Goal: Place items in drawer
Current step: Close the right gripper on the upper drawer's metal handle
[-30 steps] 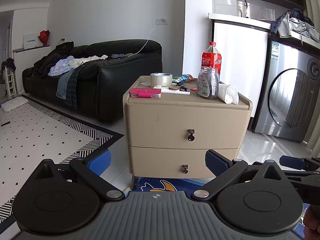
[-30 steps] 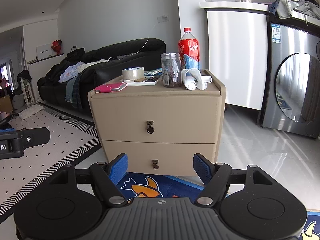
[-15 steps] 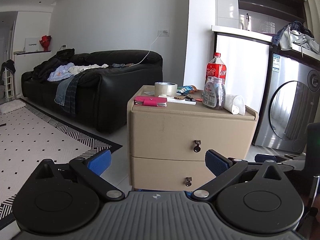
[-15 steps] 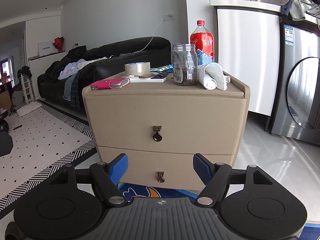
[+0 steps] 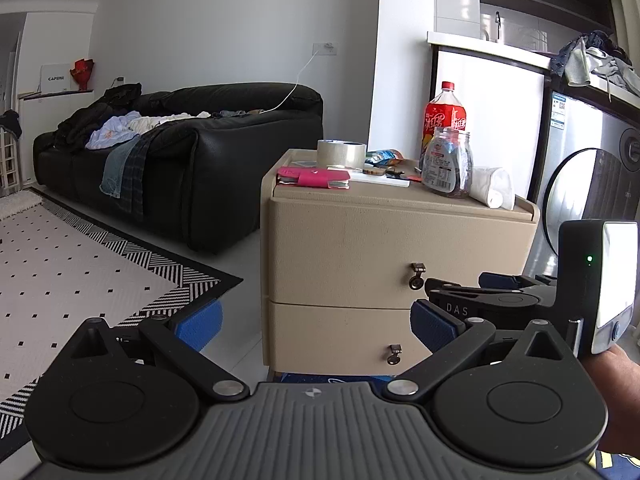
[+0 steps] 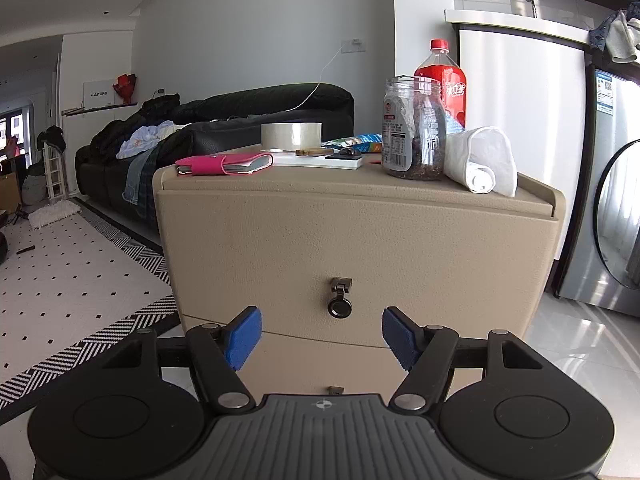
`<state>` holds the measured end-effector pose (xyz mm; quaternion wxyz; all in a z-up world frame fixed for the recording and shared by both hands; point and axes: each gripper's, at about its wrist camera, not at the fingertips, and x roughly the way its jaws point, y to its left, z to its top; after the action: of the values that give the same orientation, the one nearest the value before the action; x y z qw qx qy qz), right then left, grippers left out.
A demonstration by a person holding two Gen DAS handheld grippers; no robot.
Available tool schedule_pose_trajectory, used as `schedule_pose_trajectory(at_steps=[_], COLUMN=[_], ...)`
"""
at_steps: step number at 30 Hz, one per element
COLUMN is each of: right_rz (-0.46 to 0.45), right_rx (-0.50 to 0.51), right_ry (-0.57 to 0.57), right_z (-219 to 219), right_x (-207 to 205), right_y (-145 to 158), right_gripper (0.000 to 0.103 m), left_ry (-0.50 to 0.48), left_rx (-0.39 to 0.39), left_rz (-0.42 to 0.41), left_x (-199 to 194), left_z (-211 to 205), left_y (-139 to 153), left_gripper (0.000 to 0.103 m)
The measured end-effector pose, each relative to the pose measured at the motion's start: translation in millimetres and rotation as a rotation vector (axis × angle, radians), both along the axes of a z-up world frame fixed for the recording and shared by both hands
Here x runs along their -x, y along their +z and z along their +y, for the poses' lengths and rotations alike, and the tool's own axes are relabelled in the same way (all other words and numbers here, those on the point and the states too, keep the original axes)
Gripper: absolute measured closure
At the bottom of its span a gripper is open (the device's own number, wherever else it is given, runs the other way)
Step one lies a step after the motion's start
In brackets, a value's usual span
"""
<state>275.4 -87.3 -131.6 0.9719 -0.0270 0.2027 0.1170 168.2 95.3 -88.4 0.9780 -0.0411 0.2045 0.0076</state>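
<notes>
— While both drawers sit closed, which item would you take first off the nightstand (image 6: 360, 232)?

— Going left to right: the pink wallet (image 6: 224, 163) at the front left corner is light and soft; pinch it across its flat sides. The tape roll (image 6: 291, 135) behind it is stiff and light; grip the rim. The glass jar (image 6: 413, 130) looks heavy, slick and breakable, so clamp its body low. The rolled white cloth (image 6: 480, 162) just beside it is soft and will squash.

— And the hand-held grippers?

— The left hand-held gripper (image 5: 316, 320) has its jaws wide apart, empty. The right hand-held gripper (image 6: 322, 334) is also spread, empty, level with the top drawer's ring pull (image 6: 340, 307).

— What do the views add?

— Left wrist alone shows the right tool from the side, close to the top drawer front, plus the bottom drawer pull (image 5: 394, 356). Right wrist shows the ring pull large, centred between its pads (image 6: 240, 338).
</notes>
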Motion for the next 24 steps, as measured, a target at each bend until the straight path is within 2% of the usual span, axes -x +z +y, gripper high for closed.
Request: schedule_pose_trajectory(at_steps=[6,9,12,20,24], right_rz=[0.0,0.002,0.007,0.006,-0.003], right_rx=[0.009,-0.005,-0.027,-0.03,-0.031], right_ry=[-0.052,-0.08,-0.114,-0.159,-0.184], right_z=[9.8,9.1,8.5,17.7,18.5], right_x=[-43.4,-60.5,-73.5,-86.7,-84.3], right_y=[-13.9,-18.8,-23.4,-38.6,-40.9], right_gripper=[0.038,0.048,0.052,0.064,0.07], left_ry=[0.0,-0.002,-0.005,-0.018,-0.003], left_rx=[0.005,0.011,0.014,0.038,0.078], left_rz=[0.057,0.076,0.095,0.121,0.146], left_x=[-18.6,-28.4,-39.4,-62.4,-68.8], left_z=[7.5,9.2,8.7,6.8,8.3], left_y=[-21.5,-29.5,-36.1,-50.7,-57.2], left_gripper=[0.0,0.0,0.0,0.0,0.0])
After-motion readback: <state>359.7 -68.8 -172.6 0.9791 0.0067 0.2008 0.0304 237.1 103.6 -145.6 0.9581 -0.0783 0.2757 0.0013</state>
